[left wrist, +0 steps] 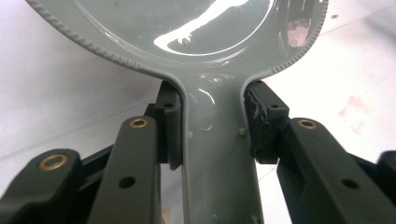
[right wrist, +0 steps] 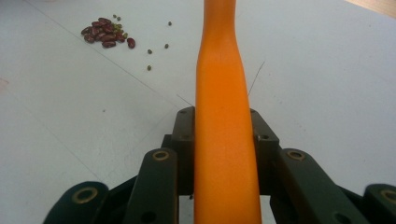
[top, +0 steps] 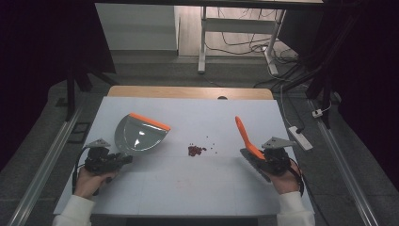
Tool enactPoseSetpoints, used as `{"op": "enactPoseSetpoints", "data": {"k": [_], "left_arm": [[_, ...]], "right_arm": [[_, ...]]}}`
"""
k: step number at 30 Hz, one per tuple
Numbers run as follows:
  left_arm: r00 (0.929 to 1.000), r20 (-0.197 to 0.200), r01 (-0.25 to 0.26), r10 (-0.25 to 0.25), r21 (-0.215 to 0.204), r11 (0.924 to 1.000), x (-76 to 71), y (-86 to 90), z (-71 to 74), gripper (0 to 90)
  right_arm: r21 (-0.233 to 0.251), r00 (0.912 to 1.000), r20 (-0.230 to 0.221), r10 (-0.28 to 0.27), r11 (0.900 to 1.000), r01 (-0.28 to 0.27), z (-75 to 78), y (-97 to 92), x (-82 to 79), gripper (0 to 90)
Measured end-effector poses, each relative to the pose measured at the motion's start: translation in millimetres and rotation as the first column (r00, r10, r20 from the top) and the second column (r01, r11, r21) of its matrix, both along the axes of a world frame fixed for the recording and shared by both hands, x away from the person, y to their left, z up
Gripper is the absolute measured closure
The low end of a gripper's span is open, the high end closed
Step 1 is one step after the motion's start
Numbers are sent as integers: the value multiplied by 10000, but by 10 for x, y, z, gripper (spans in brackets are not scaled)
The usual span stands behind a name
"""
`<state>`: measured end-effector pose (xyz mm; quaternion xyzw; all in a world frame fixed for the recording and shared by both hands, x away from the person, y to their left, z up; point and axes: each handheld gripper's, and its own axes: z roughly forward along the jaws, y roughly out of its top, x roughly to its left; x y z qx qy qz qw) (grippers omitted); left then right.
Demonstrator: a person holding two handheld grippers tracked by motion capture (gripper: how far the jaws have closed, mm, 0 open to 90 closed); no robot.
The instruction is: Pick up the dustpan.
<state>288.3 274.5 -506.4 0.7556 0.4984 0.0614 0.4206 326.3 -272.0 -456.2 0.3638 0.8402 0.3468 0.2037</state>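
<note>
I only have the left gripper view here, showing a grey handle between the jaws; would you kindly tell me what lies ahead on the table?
Observer: A small pile of red beans lies right of the grey dustpan.
Operator: Thank you. Does the dustpan have any other colour?
Observer: Yes, an orange strip runs along its far edge.
Operator: And what is the other hand doing?
Observer: The right hand-held gripper is shut on an orange brush handle, with the brush's dark head down by the gripper.
</note>
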Motion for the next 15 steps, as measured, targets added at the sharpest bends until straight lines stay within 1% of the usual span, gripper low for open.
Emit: {"op": "enactPoseSetpoints", "data": {"k": [2, 4, 7, 9, 10, 13, 15], "left_arm": [[9997, 164, 156, -157, 65, 9999, 9, -9, 37, 616], [9992, 230, 336, -338, 108, 9994, 30, -16, 64, 616], [9981, 299, 535, -540, 169, 9984, 99, -16, 95, 617], [9970, 481, 587, -606, 396, 9975, 152, -23, 117, 616], [9967, 493, 629, -651, 444, 9970, 184, -24, 129, 617], [9946, 537, 863, -889, 488, 9951, 287, -35, 160, 617], [9929, 630, 984, -1006, 369, 9945, 330, -42, 169, 617]], "right_arm": [[46, 10000, 33, -22, 10000, 22, 19, 1, -3, 699], [126, 10000, 89, -30, 9999, 29, 38, -4, -6, 699], [141, 9999, 127, -68, 9999, 66, 55, -11, -15, 699], [110, 9999, 160, -35, 9999, 33, 61, -23, -14, 699], [103, 9998, 170, -45, 9999, 43, 64, -28, -14, 700], [170, 9998, 161, -117, 9998, 114, 71, -36, -18, 700], [166, 9997, 188, -167, 9997, 163, 78, -41, -18, 700]]}}
